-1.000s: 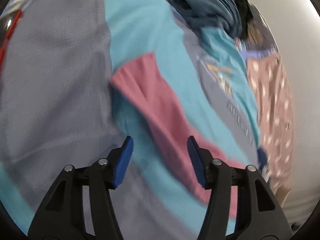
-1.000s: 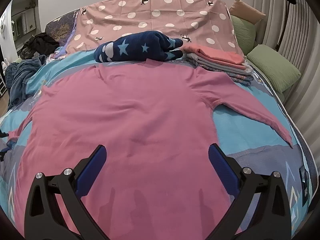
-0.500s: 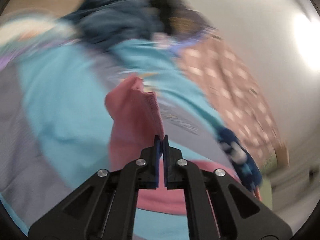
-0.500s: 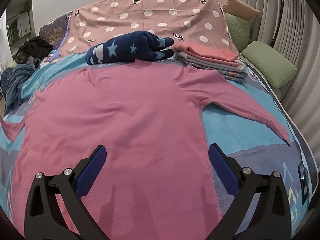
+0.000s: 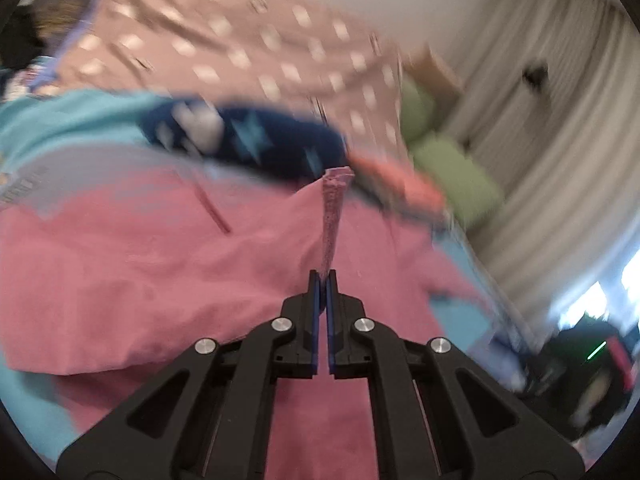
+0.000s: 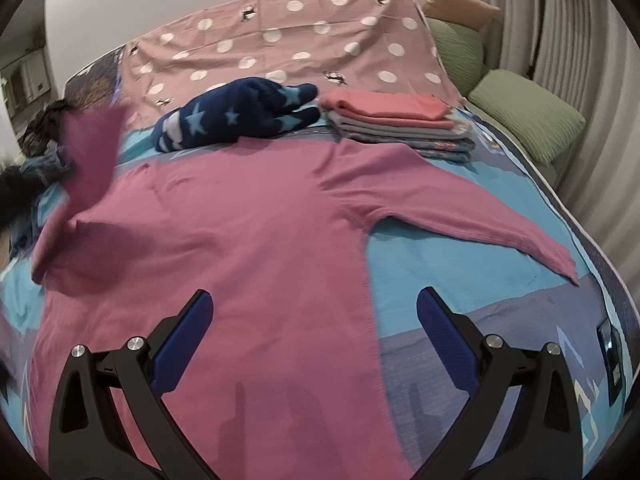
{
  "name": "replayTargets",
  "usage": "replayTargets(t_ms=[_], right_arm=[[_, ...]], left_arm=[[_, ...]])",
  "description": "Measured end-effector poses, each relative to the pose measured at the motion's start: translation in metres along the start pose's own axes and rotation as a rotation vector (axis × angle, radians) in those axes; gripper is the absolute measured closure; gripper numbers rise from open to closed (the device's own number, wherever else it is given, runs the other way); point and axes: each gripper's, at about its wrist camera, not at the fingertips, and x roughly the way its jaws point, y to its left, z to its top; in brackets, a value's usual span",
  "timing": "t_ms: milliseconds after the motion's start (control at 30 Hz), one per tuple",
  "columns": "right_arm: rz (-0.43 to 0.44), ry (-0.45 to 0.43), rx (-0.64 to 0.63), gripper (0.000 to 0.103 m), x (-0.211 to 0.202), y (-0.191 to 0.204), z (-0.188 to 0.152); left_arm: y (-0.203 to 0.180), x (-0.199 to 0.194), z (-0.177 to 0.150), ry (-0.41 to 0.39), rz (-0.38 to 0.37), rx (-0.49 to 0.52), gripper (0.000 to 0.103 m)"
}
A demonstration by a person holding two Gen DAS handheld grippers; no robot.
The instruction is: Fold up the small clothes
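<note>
We are folding a pink long-sleeved top (image 6: 248,240) that is lying spread flat on the bed's blue-and-grey cover (image 6: 460,256), in front of a navy star-print garment (image 6: 240,116) and a stack of folded clothes (image 6: 400,124). Our left gripper (image 5: 323,280) is clamping the cuff of the left sleeve (image 5: 334,216) between closed jaws and holding it raised over the body of the top; in the right wrist view that sleeve is showing as a lifted, blurred flap. Our right gripper (image 6: 314,320) is hanging open and empty above the lower body of the top. We are judging that only a thin edge of cuff is pinched, so it could slip free mid-swing, and a fast carry could drag the shoulder and wrinkle the flat body, skewing the fold.
</note>
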Motion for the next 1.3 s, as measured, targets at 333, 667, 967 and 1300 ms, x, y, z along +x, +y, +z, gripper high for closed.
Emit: replayTargets(t_ms=[333, 667, 967, 1300], right_arm=[[0.392, 0.166, 0.139, 0.019, 0.037, -0.017, 0.038], [0.631, 0.522, 0.327, 0.026, 0.132, 0.035, 0.08], [0.543, 0.494, 0.168, 0.101, 0.137, 0.071, 0.1], [0.569, 0.167, 0.116, 0.102, 0.086, 0.011, 0.137]], left_arm=[[0.0, 0.049, -0.035, 0.104, 0.038, 0.012, 0.1], [-0.012, 0.048, -0.036, 0.089, 0.04, 0.031, 0.1], [-0.019, 0.033, -0.035, 0.065, 0.059, 0.067, 0.081], [0.102, -0.103, -0.044, -0.169, 0.467, -0.111, 0.045]])
